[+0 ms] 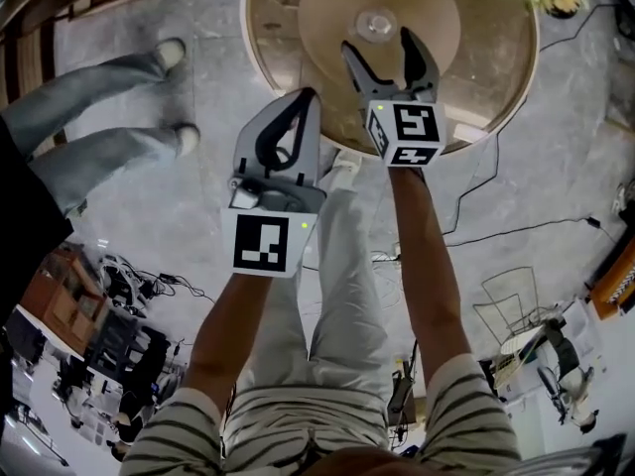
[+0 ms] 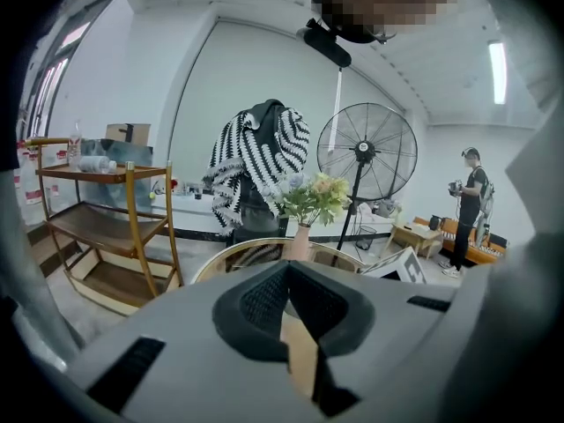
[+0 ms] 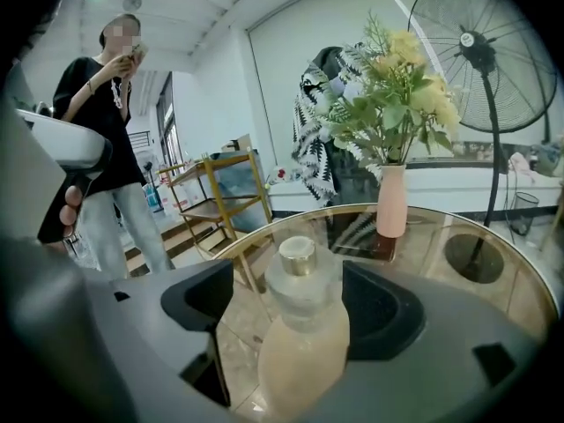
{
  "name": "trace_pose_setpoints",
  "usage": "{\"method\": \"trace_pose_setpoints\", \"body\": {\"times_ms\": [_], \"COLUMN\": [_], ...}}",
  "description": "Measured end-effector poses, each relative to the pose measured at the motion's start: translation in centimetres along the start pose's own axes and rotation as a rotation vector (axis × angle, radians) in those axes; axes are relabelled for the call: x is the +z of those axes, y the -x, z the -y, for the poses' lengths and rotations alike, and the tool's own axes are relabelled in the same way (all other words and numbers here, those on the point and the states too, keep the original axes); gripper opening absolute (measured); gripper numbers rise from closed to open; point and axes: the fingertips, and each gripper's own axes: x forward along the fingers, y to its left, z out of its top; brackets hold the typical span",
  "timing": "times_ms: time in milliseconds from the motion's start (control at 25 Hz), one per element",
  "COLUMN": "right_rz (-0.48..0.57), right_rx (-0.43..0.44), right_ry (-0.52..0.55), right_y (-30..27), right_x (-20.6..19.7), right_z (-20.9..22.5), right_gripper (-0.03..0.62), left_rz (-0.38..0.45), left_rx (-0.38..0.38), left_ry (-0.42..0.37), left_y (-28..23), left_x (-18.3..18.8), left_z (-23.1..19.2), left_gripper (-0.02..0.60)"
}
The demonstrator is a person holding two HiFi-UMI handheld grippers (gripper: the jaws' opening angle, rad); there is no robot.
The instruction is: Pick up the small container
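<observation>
Right gripper (image 1: 380, 48) sat over the round gold-rimmed glass table (image 1: 496, 97), fingers spread wide. The small frosted-glass container with the gold cap and pale peach liquid (image 3: 300, 324) stood upright on the table between the pads, with neither pad pressing on it, so it was not held. Left gripper (image 2: 286, 276) hung off the table edge, fingers closed together on nothing.

To grip well, the bottle probably needed to be centred between the pads first, since it looked nearer the right pad. The pads should likely close on the wider body, not the narrow neck, squeezing gently because smooth glass could slip or tip. Then lift straight up, clear of the pink vase of flowers (image 3: 390, 201) behind.
</observation>
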Motion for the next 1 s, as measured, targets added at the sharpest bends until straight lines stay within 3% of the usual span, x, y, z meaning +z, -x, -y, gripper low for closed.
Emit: {"method": "trace_pose_setpoints", "body": {"times_ms": [1000], "right_rz": [-0.027], "right_rx": [-0.017], "right_ry": [0.101], "right_y": [-5.9], "right_x": [-2.0], "right_z": [1.6], "right_gripper": [0.365], "left_rz": [-0.055], "left_rx": [0.009], "left_ry": [0.027], "left_y": [-1.7], "left_x": [-3.0], "left_z": [-0.7], "left_gripper": [0.002]}}
